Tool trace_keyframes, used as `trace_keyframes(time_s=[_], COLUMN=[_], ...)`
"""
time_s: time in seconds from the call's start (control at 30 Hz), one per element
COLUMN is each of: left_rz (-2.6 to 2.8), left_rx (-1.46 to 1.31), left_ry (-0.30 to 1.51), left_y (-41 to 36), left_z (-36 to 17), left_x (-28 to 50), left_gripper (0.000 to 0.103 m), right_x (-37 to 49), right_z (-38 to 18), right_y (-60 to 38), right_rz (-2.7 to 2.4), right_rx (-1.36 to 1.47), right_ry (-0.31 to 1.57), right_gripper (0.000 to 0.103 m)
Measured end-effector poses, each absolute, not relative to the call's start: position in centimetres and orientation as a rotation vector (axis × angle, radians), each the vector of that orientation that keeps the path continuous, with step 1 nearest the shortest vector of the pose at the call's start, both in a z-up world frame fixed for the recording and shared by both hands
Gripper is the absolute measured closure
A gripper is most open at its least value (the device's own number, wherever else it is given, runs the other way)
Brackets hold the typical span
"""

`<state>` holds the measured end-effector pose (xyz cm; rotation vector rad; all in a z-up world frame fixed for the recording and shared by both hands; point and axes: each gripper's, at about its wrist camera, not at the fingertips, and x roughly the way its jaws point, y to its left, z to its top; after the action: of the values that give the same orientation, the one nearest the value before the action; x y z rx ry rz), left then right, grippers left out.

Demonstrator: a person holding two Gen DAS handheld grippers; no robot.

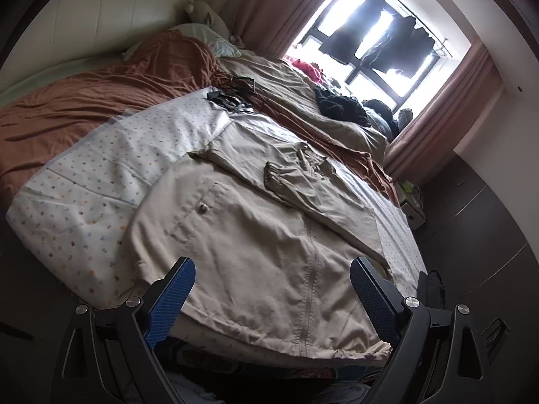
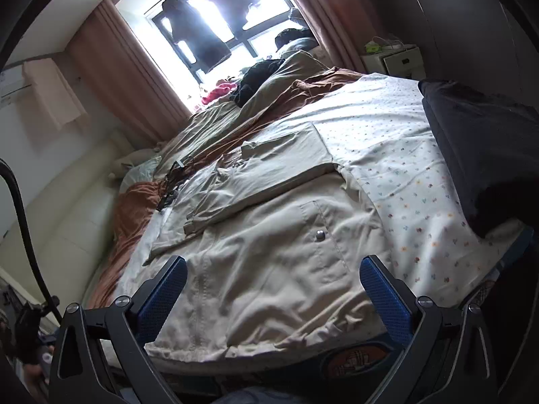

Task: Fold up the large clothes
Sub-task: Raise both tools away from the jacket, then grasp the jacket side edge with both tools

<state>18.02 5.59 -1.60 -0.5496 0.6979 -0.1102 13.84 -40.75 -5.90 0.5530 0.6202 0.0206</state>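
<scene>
Both grippers, left and right, are seen with jaws wide, empty. The jacket hem at six o'clock should be gripped evenly.

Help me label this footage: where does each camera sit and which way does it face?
Left wrist: on the left tongs, looking down over the beige jacket on the bed toward the window; its blue pads stand open.
Right wrist: on the right tongs, facing likewise; open pads and a dark sleeve show.
Shared: jacket, dotted sheet, window.
</scene>
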Motion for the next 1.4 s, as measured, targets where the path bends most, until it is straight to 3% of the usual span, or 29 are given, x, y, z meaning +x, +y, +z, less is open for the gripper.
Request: trace_keyframes(time_s=[0.47,0.57,0.63,0.8,0.93,1.4], left_rz=[-0.015,0.011,0.023,0.027,0.019,0.020], left_rx=[-0.564,-0.590,-0.606,-0.635,-0.676,-0.677], left_ry=[0.757,0.773,0.780,0.800,0.845,0.911], left_y=[10.7,11.9,12.5,13.6,14.1,13.8], left_z=[-7.1,-8.7,-9.6,-11.7,-14.0,-17.9], left_x=[12.8,13.2,13.8,16.3,18.8,24.5], left_gripper=[0.009,0.009,0.016,0.026,0.040,0.044], right_x=[9.9,10.9,11.8,13.3,14.3,17.8], right_z=[-10.6,-12.1,-13.3,-15.4,-16.9,-19.7], right_y=[-42.5,-43.3,-43.9,-45.7,-46.9,-49.0], right_rz=[0.018,-0.017,-0.034,-0.062,-0.048,0.004], right_rx=[0.582,0.613,0.645,0.707,0.772,0.898], right_ry=[0.714,0.735,0.765,0.776,0.785,0.757], right_gripper=[0.002,0.013,0.029,0.031,0.036,0.036])
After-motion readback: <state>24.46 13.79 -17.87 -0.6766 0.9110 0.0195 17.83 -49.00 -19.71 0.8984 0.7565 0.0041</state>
